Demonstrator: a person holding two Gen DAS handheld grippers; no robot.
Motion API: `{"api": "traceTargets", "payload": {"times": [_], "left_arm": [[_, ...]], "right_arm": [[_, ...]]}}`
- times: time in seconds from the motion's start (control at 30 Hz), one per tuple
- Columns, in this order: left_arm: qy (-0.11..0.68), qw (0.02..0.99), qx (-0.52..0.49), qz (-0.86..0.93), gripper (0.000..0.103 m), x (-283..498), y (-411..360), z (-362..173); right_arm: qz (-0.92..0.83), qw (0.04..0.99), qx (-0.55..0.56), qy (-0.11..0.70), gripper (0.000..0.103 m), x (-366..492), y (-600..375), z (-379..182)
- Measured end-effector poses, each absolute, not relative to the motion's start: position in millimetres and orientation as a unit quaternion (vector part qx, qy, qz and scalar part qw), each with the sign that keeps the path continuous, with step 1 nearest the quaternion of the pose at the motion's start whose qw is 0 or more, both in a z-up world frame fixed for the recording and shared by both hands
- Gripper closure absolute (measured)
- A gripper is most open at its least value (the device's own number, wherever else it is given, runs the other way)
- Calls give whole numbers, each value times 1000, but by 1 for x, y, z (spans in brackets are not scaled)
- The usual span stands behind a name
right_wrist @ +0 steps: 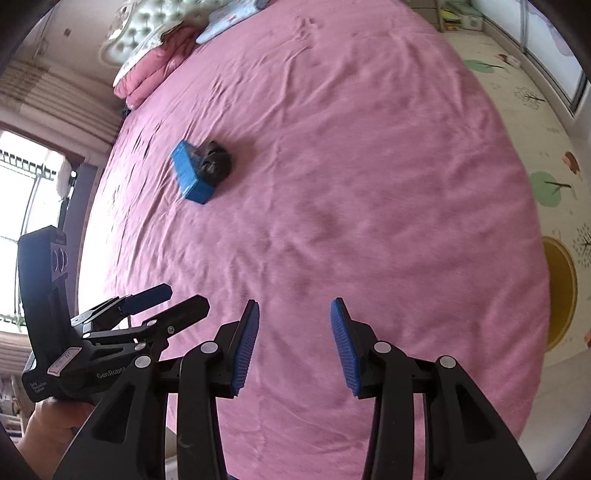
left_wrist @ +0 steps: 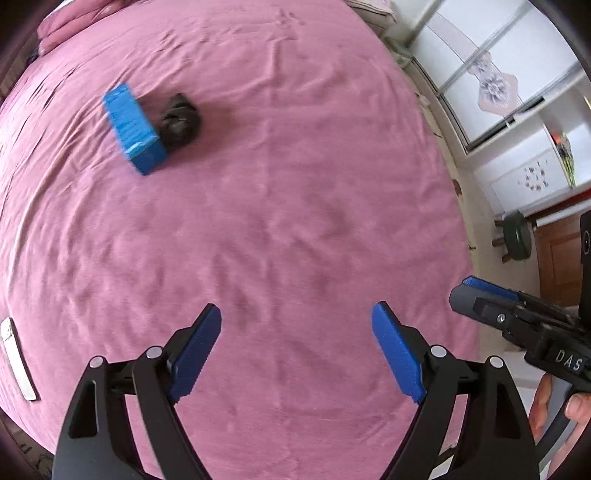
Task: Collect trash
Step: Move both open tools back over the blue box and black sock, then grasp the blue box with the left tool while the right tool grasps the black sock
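A blue box (left_wrist: 132,127) lies on the pink bedsheet (left_wrist: 280,206), far up and to the left of my left gripper (left_wrist: 295,314). A crumpled black bundle (left_wrist: 181,120) rests against the box's right side. The left gripper stands open with nothing between its blue pads (left_wrist: 397,354). In the right wrist view the same blue box (right_wrist: 190,171) and black bundle (right_wrist: 216,162) lie well ahead and to the left of my right gripper (right_wrist: 293,308). That gripper is open and empty too. Each gripper shows at the edge of the other's view, held by a hand.
A white flat strip (left_wrist: 16,360) lies at the bed's left edge. Pink pillows (right_wrist: 155,70) and a light blue cloth (right_wrist: 229,16) sit at the bed's head. A dark green stool (left_wrist: 517,236) stands on the patterned floor mat (right_wrist: 532,122) beside the bed.
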State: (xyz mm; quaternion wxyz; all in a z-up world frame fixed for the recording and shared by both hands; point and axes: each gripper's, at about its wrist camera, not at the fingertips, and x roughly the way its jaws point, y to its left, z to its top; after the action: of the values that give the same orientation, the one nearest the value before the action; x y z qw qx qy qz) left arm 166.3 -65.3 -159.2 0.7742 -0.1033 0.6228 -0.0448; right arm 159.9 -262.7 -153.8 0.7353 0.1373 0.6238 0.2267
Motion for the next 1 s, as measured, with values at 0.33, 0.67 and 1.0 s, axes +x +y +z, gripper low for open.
{"api": "traceTargets", "payload": {"times": [0.33, 0.67, 1.0], "left_arm": [[611, 777, -152, 10, 19, 198, 15, -167], [606, 764, -210, 65, 19, 257, 94, -199], [596, 758, -244, 102, 19, 325, 144, -230]], "right_arm": [[259, 728, 102, 626, 59, 212, -177, -160], [283, 717, 72, 634, 54, 283, -112, -184], [294, 700, 66, 648, 54, 329, -67, -223]]}}
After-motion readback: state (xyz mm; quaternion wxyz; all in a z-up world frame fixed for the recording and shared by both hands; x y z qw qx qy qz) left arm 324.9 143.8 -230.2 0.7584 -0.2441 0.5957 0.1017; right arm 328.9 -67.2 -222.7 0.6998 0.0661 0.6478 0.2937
